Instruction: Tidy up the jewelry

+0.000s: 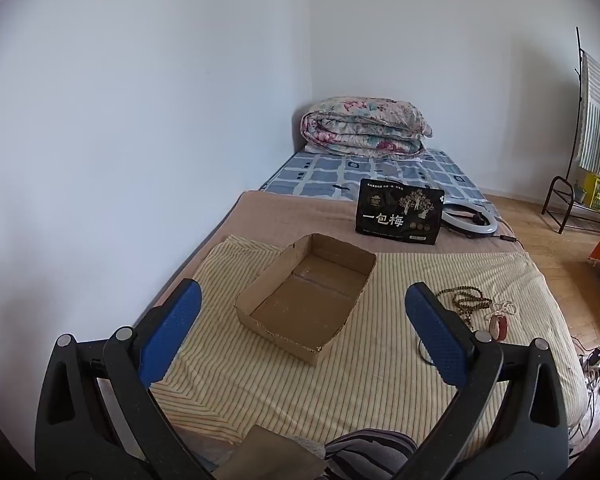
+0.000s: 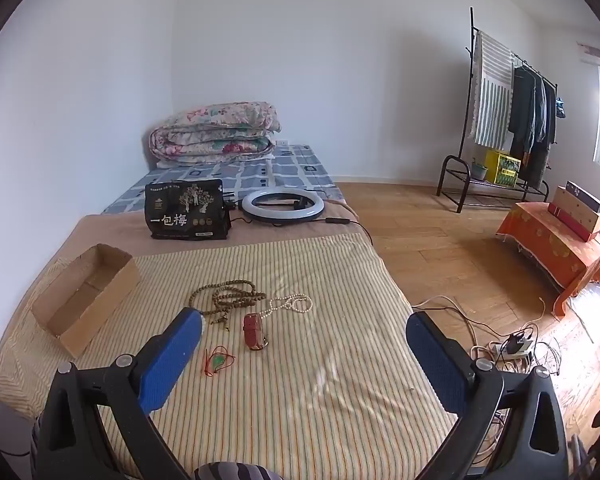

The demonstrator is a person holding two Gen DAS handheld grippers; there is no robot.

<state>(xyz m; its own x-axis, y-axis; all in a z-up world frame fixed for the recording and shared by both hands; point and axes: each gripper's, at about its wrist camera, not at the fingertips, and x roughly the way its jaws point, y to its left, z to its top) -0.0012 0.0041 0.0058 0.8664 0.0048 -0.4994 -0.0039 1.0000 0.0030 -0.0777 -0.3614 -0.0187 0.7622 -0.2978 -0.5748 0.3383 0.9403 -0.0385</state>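
Observation:
An open, empty cardboard box (image 1: 308,300) sits on the striped yellow cloth (image 1: 400,380); it also shows in the right wrist view (image 2: 88,300). To its right lie brown wooden beads (image 2: 232,298), a white pearl necklace (image 2: 292,304), a red-brown watch strap (image 2: 254,332) and a green pendant on red cord (image 2: 219,361). The beads (image 1: 470,302) and strap (image 1: 500,326) show in the left wrist view too. My left gripper (image 1: 302,332) is open and empty above the box. My right gripper (image 2: 304,354) is open and empty, just right of the jewelry.
A black snack bag (image 2: 186,210) and a ring light (image 2: 283,203) lie farther back on the bed, with a folded floral quilt (image 2: 216,132) at the far end. A clothes rack (image 2: 508,112), an orange-covered table (image 2: 556,248) and a power strip with cables (image 2: 516,348) stand on the wood floor to the right.

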